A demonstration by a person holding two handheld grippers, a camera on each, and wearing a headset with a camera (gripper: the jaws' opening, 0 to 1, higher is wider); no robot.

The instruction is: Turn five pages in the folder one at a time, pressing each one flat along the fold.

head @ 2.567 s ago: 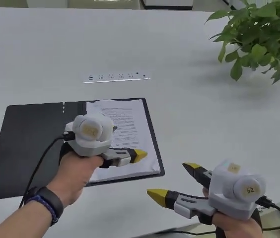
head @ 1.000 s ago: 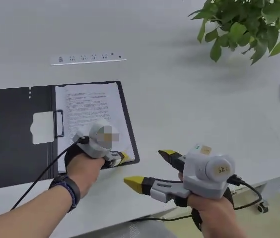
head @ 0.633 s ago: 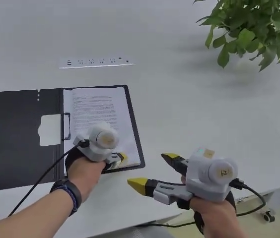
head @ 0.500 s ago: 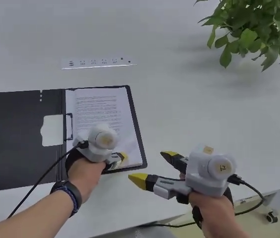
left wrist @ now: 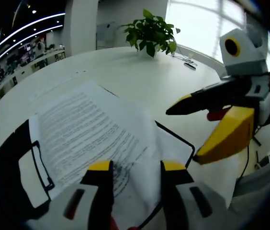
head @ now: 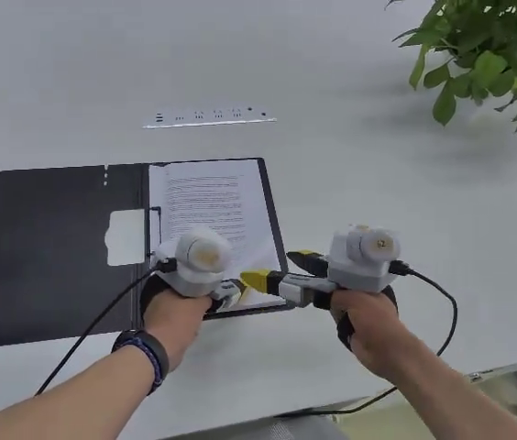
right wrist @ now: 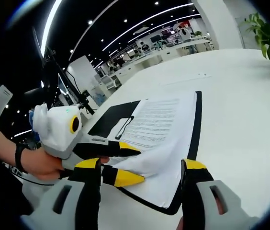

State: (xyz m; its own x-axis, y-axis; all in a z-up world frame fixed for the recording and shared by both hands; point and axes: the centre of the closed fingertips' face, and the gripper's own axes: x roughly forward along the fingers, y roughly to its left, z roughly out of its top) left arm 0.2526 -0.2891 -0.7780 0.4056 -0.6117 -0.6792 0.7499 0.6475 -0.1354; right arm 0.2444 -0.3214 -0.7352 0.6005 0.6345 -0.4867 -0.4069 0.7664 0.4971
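Now: one open black folder (head: 57, 266), one printed white sheet (head: 213, 197).
Lower centre: left gripper (left wrist: 136, 165) and right gripper (head: 277, 268), fingers apart on both.

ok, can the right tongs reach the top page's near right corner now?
Likely yes: the right tongs are open at that corner of the top page, nothing between; the left tongs sit alongside, also open.

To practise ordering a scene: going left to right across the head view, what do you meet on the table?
Open folder's black inside cover → printed page → right gripper → leafy green plant.
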